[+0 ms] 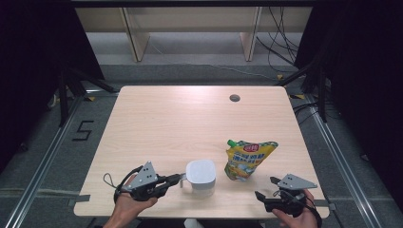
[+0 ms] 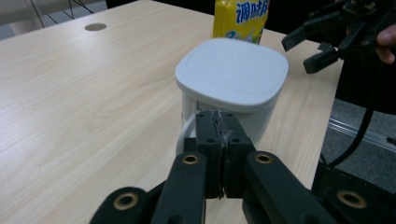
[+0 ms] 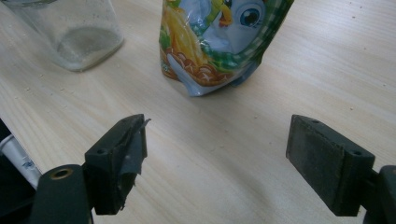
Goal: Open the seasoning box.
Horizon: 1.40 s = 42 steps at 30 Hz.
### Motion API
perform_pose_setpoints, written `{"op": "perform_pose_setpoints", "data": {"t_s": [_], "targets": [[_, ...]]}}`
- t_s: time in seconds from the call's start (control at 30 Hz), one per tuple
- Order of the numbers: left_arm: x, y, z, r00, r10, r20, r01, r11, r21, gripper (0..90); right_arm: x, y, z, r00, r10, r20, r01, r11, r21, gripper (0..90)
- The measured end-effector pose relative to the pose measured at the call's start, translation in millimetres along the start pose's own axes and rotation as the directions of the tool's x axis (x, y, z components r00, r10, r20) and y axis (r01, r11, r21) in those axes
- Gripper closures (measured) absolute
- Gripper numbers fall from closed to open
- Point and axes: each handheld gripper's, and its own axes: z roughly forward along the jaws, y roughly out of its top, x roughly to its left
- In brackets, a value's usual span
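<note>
On the pale wooden table (image 1: 157, 123), near its front edge, the white lidded jug (image 1: 201, 176) stands upright with its lid on; just to its right and a little farther back, apart from it, stands the yellow spouted pouch (image 1: 248, 158), green cap still screwed on. The left gripper (image 1: 179, 179) lies level and points at the jug's near side; in the left gripper view its jaws are pressed together on the thin white handle (image 2: 185, 135), so the jug counts as gripped. The right gripper (image 1: 267, 188) waits near the front right corner, jaws spread wide with nothing between them, aimed at the pouch but well short of it. As I judge it, the grasp on the jug is made; everything after that remains: the lid is not off, the pouch is untouched and unopened, and nothing has been poured.
</note>
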Motion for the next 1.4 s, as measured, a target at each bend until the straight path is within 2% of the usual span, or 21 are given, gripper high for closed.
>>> {"op": "perform_pose_setpoints", "data": {"t_s": [0.1,0.13,0.17,0.33,0.43,0.47,0.7,0.73,0.8,0.83,0.9,0.93,1.03,1.13,1.17,1.2,1.27,1.3,1.33,1.37,1.4], "targets": [[0.3,8.0,3.5,0.9998,-0.021,0.005,0.021,0.9995,-0.025,88.9,0.2,0.5,0.9,1.0000,-0.008,-0.006,0.007,1.000,-0.011,21.1],[0.5,9.8,4.2,0.9998,-0.015,0.011,0.015,0.9997,-0.021,89.0,1.0,0.5,1.5,0.9998,0.006,-0.017,-0.006,1.000,-0.007,21.1],[-0.1,11.6,5.3,0.9998,-0.013,0.012,0.013,0.9998,-0.017,89.0,4.9,-0.2,1.3,0.9982,0.058,-0.015,-0.058,0.998,-0.001,21.1],[-1.7,16.3,7.6,0.9994,-0.031,0.012,0.031,0.9994,-0.018,89.1,1.4,-0.4,1.0,0.9999,0.012,-0.006,-0.012,1.000,-0.013,21.1],[-0.2,18.4,8.1,0.9997,-0.020,0.015,0.021,0.9993,-0.030,89.0,3.5,-1.0,1.9,0.9991,0.038,-0.019,-0.038,0.999,-0.013,21.1],[-0.8,20.1,9.4,0.9997,-0.022,0.010,0.023,0.9995,-0.021,89.0,2.1,-0.6,1.7,0.9998,0.016,-0.015,-0.016,1.000,-0.007,21.1],[-1.2,23.6,18.7,0.9998,-0.016,0.012,0.016,0.9998,-0.014,89.0,3.8,0.0,2.2,0.9997,0.001,-0.024,-0.001,1.000,-0.012,24.9],[-0.5,23.0,21.4,1.0000,0.003,0.009,-0.002,1.0000,-0.008,89.0,6.0,0.1,2.7,0.9989,0.014,-0.044,-0.014,1.000,-0.013,25.1],[-0.9,21.9,22.1,0.9999,-0.011,0.001,0.011,0.9999,-0.002,89.0,6.5,1.2,2.2,0.9994,-0.002,-0.036,0.002,1.000,-0.006,25.5],[-0.9,21.8,22.0,0.9999,-0.017,0.000,0.017,0.9999,-0.002,89.0,9.6,1.1,1.1,0.9987,0.029,-0.041,-0.029,1.000,0.008,27.5],[-0.7,21.9,22.0,0.9999,-0.015,-0.003,0.015,0.9999,-0.001,89.0,9.0,0.9,2.5,0.9983,0.009,-0.058,-0.010,1.000,-0.015,30.6],[0.2,22.0,21.8,1.0000,-0.003,-0.003,0.003,1.0000,-0.002,89.0,6.5,1.1,3.7,0.9965,-0.027,-0.079,0.026,1.000,-0.012,31.8],[0.5,20.0,21.2,0.9999,-0.010,-0.004,0.010,0.9999,-0.012,89.0,7.8,1.6,3.0,0.9968,-0.026,-0.075,0.024,0.999,-0.023,33.5],[1.7,19.3,20.6,0.9999,-0.013,0.003,0.013,0.9999,-0.011,89.0,10.2,1.8,3.1,0.9934,-0.011,-0.114,0.008,1.000,-0.027,37.2],[0.8,18.5,20.3,0.9994,-0.036,-0.002,0.036,0.9993,-0.013,89.0,10.2,1.8,3.1,0.9934,-0.011,-0.114,0.008,1.000,-0.027,37.2],[1.7,17.8,19.4,0.9998,-0.020,-0.006,0.020,0.9997,-0.012,89.0,10.8,3.2,4.5,0.9884,-0.034,-0.148,0.027,0.998,-0.048,42.1],[1.7,17.2,19.1,0.9997,-0.024,-0.007,0.024,0.9996,-0.014,89.0,13.6,4.9,2.8,0.9859,-0.037,-0.163,0.025,0.997,-0.077,47.3],[3.0,16.1,19.0,0.9994,-0.034,-0.004,0.034,0.9993,-0.019,89.0,18.2,5.7,2.0,0.9789,-0.010,-0.204,-0.005,0.997,-0.074,49.7],[4.7,16.0,18.9,0.9997,-0.023,0.003,0.023,0.9995,-0.021,89.0,18.1,7.2,4.0,0.9785,-0.052,-0.200,0.031,0.994,-0.109,51.2],[4.4,15.8,18.7,0.9996,-0.028,0.001,0.028,0.9994,-0.018,89.0,20.6,8.8,5.2,0.9727,-0.052,-0.226,0.029,0.994,-0.104,54.1],[4.4,15.8,18.7,0.9996,-0.028,0.001,0.028,0.9994,-0.018,88.9,22.5,9.9,4.9,0.9728,-0.058,-0.224,0.035,0.994,-0.107,56.9]]}}
